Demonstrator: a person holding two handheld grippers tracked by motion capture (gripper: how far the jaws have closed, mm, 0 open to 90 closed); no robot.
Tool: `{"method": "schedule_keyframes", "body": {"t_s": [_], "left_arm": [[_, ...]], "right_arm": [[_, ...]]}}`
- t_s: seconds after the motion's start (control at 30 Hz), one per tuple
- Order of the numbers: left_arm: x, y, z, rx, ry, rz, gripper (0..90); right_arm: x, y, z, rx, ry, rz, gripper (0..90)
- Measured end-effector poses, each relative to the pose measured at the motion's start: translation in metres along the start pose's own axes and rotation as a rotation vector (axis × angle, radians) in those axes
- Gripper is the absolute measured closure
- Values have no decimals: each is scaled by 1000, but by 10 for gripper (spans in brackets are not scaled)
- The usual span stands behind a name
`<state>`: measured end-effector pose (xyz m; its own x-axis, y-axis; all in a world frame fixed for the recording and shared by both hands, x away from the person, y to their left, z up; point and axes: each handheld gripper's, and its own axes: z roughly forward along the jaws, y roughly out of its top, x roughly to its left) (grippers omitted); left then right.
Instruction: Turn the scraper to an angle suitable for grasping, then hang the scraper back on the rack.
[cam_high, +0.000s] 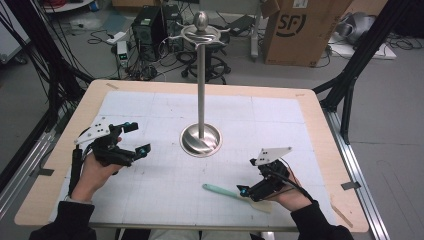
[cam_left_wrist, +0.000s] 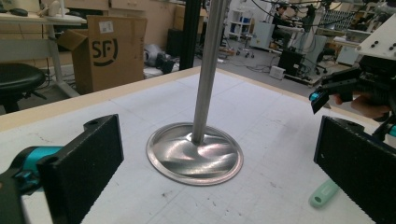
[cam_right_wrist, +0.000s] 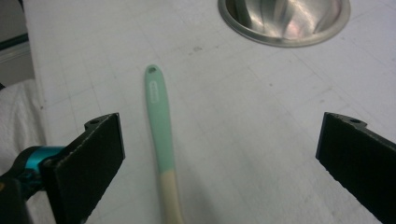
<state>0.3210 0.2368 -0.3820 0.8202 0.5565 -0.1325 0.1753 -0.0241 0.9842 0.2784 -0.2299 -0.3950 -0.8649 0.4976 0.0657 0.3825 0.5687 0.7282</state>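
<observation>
Okay, spatula (cam_high: 235, 194) lies flat on table (cam_high: 150, 200), lower right of high view, mint handle pointing at steel stand (cam_high: 200, 139). Your right gripper (cam_high: 250, 189) wide open over it, nothing held. Left gripper (cam_high: 137, 137) wide, empty, centre left. Likely light, stiff handle, soft blade; low profile, slippery. Pinch mid-handle across its width.

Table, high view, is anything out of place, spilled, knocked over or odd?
Nothing stands out. The tall steel stand with a round base is upright on the white gridded mat. The mint-green spatula with a cream blade lies flat, at a slant, between the open right gripper's jaws. No spill or damage shows.
</observation>
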Motion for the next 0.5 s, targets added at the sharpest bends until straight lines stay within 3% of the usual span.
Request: {"method": "schedule_keyframes", "body": {"t_s": [0.37, 0.5], "left_arm": [[-1, 0, 0, 6, -4, 6, 19], [-3, 1, -1, -4, -6, 5, 19]], "right_arm": [[10, 3, 8, 198, 7, -81, 3], [10, 6, 14, 270, 14, -76, 13]]}}
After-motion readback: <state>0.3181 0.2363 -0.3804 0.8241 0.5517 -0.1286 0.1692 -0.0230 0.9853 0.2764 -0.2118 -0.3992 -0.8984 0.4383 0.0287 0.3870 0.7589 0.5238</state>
